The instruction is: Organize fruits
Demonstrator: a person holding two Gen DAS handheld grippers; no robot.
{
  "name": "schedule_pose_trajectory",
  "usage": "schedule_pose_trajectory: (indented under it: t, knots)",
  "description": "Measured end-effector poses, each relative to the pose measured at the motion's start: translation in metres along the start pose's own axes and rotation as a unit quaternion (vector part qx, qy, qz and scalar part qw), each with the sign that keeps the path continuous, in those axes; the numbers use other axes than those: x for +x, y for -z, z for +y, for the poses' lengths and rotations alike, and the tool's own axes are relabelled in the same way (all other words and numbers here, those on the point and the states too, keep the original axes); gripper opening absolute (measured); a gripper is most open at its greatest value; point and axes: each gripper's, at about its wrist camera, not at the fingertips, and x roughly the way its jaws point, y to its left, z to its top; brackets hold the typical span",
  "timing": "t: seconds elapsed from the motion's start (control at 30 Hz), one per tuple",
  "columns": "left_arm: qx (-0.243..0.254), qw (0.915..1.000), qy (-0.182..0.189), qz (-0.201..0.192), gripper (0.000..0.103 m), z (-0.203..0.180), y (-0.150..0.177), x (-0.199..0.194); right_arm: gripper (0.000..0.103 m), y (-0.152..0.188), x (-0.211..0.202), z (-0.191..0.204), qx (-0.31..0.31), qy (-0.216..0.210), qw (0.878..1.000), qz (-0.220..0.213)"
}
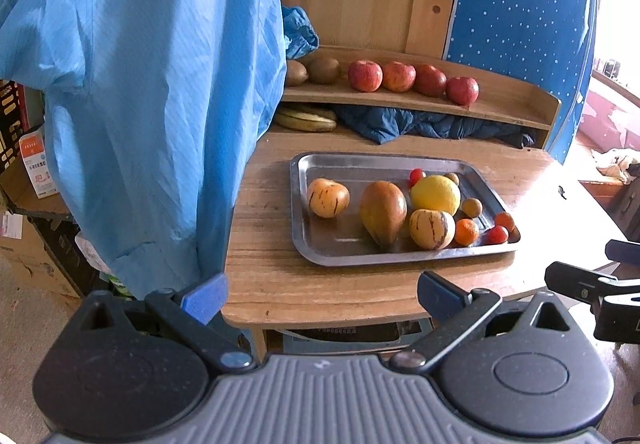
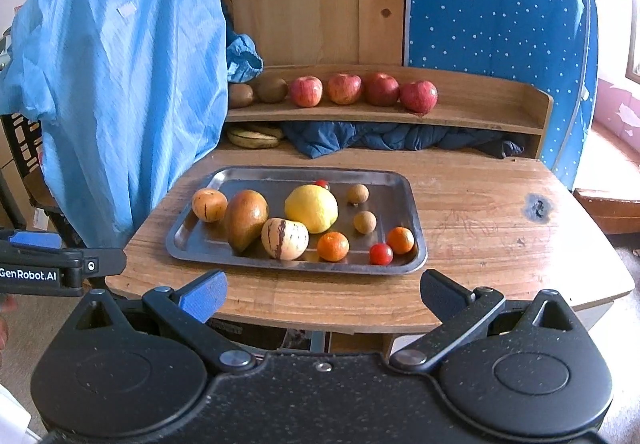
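Observation:
A steel tray [image 1: 320, 256] [image 2: 192, 244] on the wooden table holds a mango [image 1: 383, 212] [image 2: 245, 218], a yellow lemon [image 1: 435, 194] [image 2: 311, 208], two striped pepino melons [image 1: 327, 197] [image 2: 285, 238], small oranges [image 2: 333, 246], cherry tomatoes [image 2: 380, 253] and brown longans [image 2: 364, 221]. On the wooden shelf [image 1: 508, 104] [image 2: 480, 112] behind sit several red apples [image 1: 364, 75] [image 2: 306, 91] and two kiwis [image 1: 324, 70] [image 2: 272, 89]. My left gripper [image 1: 322, 294] is open, short of the table's near edge. My right gripper [image 2: 323, 292] is open too, in front of the tray.
A blue garment [image 1: 152, 84] [image 2: 120, 84] hangs at the left, close to the table. Bananas [image 1: 306, 119] [image 2: 254, 136] and a dark blue padded cloth [image 1: 432, 124] lie under the shelf. Boxes [image 1: 28, 244] stand on the floor at left. A dark burn mark [image 2: 538, 207] spots the table's right side.

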Motion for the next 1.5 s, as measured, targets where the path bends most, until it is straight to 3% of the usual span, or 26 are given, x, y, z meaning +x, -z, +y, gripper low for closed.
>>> schedule_pose_trajectory:
  t: [1.5]
  knots:
    - [-0.003, 0.9999, 0.003, 0.017, 0.103, 0.0022, 0.0015, 0.0063, 0.102, 0.001, 0.0061, -0.0026, 0.002, 0.004, 1.0, 0.009]
